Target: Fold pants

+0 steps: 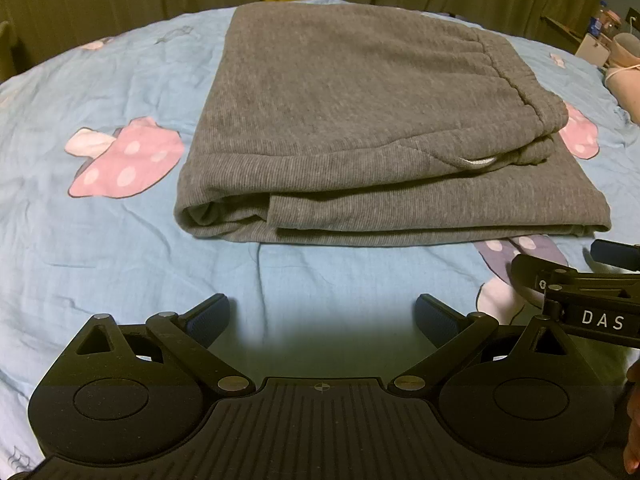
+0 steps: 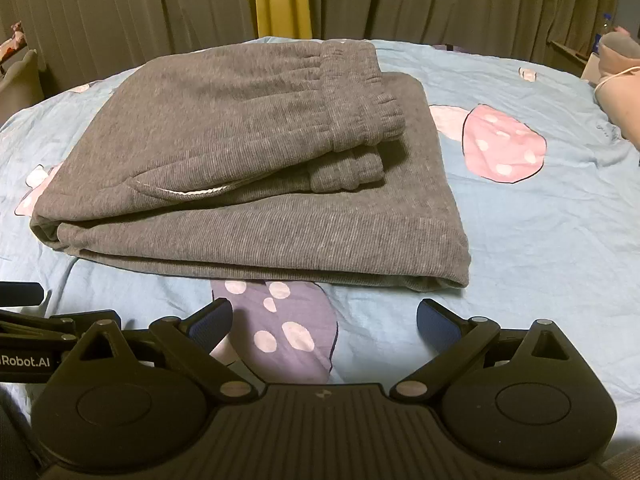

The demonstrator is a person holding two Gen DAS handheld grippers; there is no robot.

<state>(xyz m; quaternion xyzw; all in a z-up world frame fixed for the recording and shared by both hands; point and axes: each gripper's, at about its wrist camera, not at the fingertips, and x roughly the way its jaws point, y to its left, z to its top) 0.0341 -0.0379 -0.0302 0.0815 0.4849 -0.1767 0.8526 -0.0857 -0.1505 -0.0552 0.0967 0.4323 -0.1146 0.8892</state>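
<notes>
Left gripper (image 1: 323, 314) held low over the blue bed sheet (image 1: 120, 260), fingers spread wide apart, nothing between the blue pads (image 1: 210, 316). Right gripper (image 2: 325, 318) the same: fingers wide apart, pinching nothing, hovering over a purple spotted mushroom print (image 2: 288, 332) on the sheet. Both near each other, side by side, each peeking into the other's view at the edge.

White letters "DAS" (image 1: 603, 320) readable on the right gripper's black side, seen from the left camera. White letters "Robot.AI" (image 2: 26, 362) readable on the left gripper's side, seen from the right camera (start of the word cut off by the edge).

Grey pants (image 1: 360, 120) lying folded in a neat thick stack in the middle of the bed, just beyond both grippers, not touched by either. Stretchy waistband (image 2: 360, 92) folded on top, toward the right side. White cord (image 2: 192, 192) poking out a bit from under the top layer. Pink spotted mushroom prints (image 1: 128, 164) on the sheet beside the pants.

Curtains (image 2: 120, 12) behind the bed, with a yellow strip (image 2: 280, 0) in the middle. Bottle (image 2: 606, 26) far off at the right, label too small to read, contents not clear.
</notes>
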